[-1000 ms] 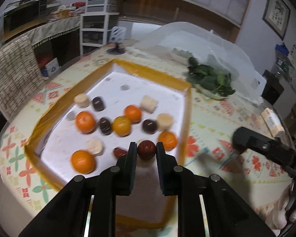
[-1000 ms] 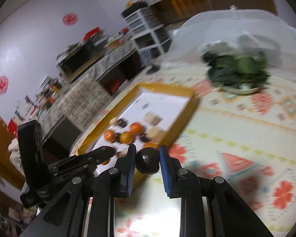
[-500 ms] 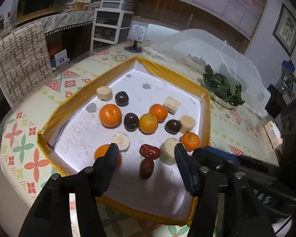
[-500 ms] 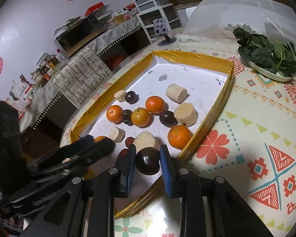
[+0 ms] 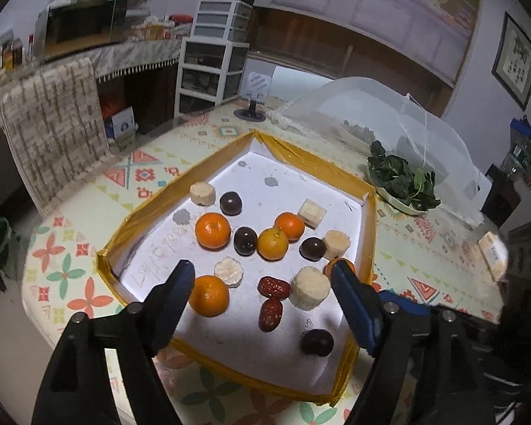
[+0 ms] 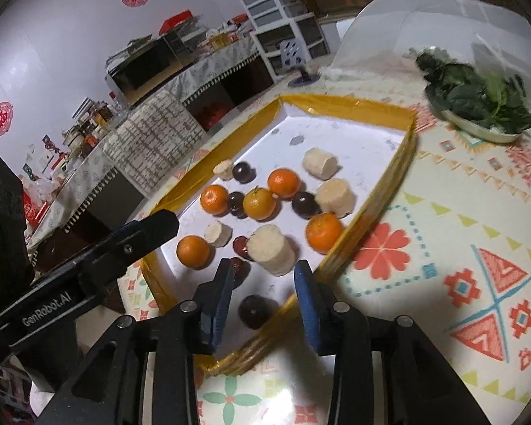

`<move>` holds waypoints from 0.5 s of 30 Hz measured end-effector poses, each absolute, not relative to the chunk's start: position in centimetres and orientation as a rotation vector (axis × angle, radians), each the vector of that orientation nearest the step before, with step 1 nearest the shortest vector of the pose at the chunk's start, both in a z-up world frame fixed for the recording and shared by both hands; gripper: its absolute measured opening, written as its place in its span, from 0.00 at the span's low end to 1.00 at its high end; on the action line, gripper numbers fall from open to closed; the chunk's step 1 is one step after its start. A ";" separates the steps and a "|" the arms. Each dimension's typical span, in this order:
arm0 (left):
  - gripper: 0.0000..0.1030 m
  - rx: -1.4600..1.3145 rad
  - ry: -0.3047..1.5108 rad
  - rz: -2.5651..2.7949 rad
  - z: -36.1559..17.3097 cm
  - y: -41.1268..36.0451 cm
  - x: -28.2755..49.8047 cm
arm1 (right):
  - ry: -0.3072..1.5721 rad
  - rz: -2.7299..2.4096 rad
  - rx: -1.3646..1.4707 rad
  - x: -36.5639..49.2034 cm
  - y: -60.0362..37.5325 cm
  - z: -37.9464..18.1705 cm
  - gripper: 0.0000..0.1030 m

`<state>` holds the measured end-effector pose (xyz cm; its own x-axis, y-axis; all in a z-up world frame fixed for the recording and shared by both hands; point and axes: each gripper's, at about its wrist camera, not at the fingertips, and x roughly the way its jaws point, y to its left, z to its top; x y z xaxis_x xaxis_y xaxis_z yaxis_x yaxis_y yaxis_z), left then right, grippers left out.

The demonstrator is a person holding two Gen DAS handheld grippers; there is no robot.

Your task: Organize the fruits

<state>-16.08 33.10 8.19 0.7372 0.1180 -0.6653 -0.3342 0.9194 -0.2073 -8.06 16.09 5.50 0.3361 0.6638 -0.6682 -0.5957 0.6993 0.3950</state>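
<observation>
Down in the near corner of the tray (image 6: pixel 354 108), just inside its yellow-taped rim, sits a dark round fruit (image 6: pixel 255 311), resting on the white floor on its own. It lies between the blue pads of the right gripper (image 6: pixel 263 283), but they aren't pressing it; those jaws have just been opening and the fruit is let go. From the left wrist view the same dark fruit (image 5: pixel 317 342) shows near the rim, with two red dates (image 5: pixel 273 287) a bit further in, one just beside the other.

Left gripper (image 5: pixel 262 290) hangs over the near part of the tray with its jaws spread wide, they've just been opening too, and nothing is gripped. An orange (image 5: pixel 209 295) sits just beside its left finger, and a pale cylinder chunk (image 5: pixel 309 293) is near the right finger.

Further back it's a loose mix: more oranges, three more dark round fruits, and several more pale chunks, all scattered across the white floor, some touching.

Tray sits on a table with a patterned cloth (image 6: pixel 460 248). Off to the right there's a dish of leafy greens (image 6: pixel 478 109) next to a white mesh food cover (image 5: pixel 378 113). Behind that, a plastic drawer unit (image 5: pixel 216 60) and cluttered shelves.
</observation>
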 end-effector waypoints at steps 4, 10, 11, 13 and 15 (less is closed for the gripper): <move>0.81 -0.202 0.653 0.339 9.1 31.0 -16.5 | 0.848 0.749 0.091 -9.0 13.8 6.3 0.49; 0.99 -0.015 0.543 0.466 10.6 26.7 -17.4 | 0.755 0.621 0.071 -10.6 10.3 6.6 0.56; 1.00 0.004 0.538 0.474 10.7 26.1 -17.4 | 0.746 0.601 0.062 -10.8 9.8 6.5 0.59; 1.00 0.038 0.536 0.486 10.8 24.9 -17.1 | 0.741 0.580 0.053 -10.9 9.0 6.3 0.59; 1.00 0.055 0.541 0.488 10.7 24.0 -16.9 | 0.739 0.568 0.046 -10.9 8.3 6.2 0.59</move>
<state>-16.95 24.04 10.71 0.7460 0.4600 -0.4815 -0.4315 0.8846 0.1766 -10.94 8.27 6.20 0.5966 0.5045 -0.6241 -0.4732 0.8493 0.2341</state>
